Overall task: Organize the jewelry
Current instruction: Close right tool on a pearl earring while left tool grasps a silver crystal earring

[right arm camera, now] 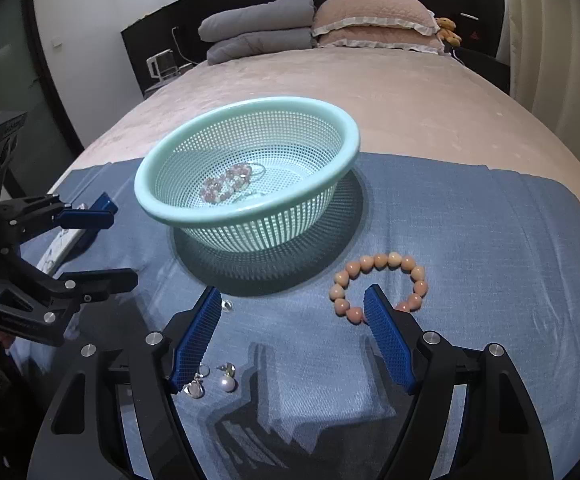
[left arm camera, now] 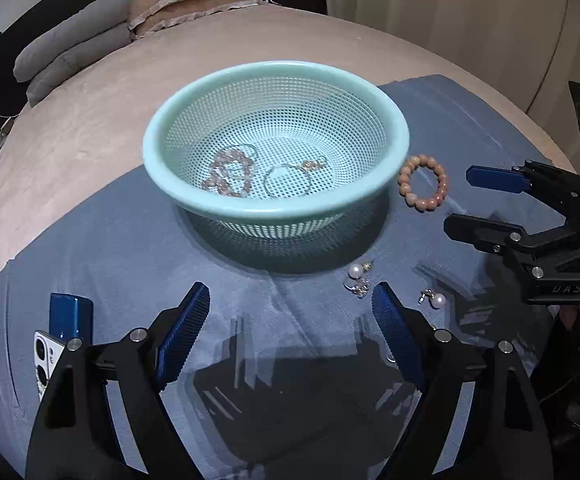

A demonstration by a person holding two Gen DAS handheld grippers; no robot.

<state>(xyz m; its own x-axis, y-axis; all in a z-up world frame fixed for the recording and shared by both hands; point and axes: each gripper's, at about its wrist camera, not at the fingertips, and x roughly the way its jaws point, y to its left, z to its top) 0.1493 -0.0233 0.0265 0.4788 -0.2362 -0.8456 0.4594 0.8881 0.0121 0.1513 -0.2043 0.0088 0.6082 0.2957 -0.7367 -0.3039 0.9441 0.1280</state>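
A mint green mesh basket [left arm camera: 370, 200] [right arm camera: 178, 216] stands on a blue cloth [left arm camera: 90, 248] [right arm camera: 470, 240]. It holds a pink bead bracelet [left arm camera: 226, 176] [right arm camera: 222, 186], a silver hoop [left arm camera: 286, 180] and a small earring [left arm camera: 314, 165]. A peach bead bracelet [left arm camera: 422, 183] [right arm camera: 378, 284] lies right of the basket. Pearl earrings [left arm camera: 357, 276] [left arm camera: 434, 299] [right arm camera: 226, 380] lie in front. My left gripper [left arm camera: 290, 300] is open and empty before the basket. My right gripper [right arm camera: 292, 300] is open and empty, its right finger just over the peach bracelet's near edge.
A phone [left arm camera: 44, 360] and a blue box [left arm camera: 70, 316] lie on the cloth at the left. The cloth lies on a pink bed [right arm camera: 410, 92] with pillows [right arm camera: 370, 24] and grey folded bedding [right arm camera: 258, 28] at the head. A curtain [left arm camera: 470, 20] hangs on the right.
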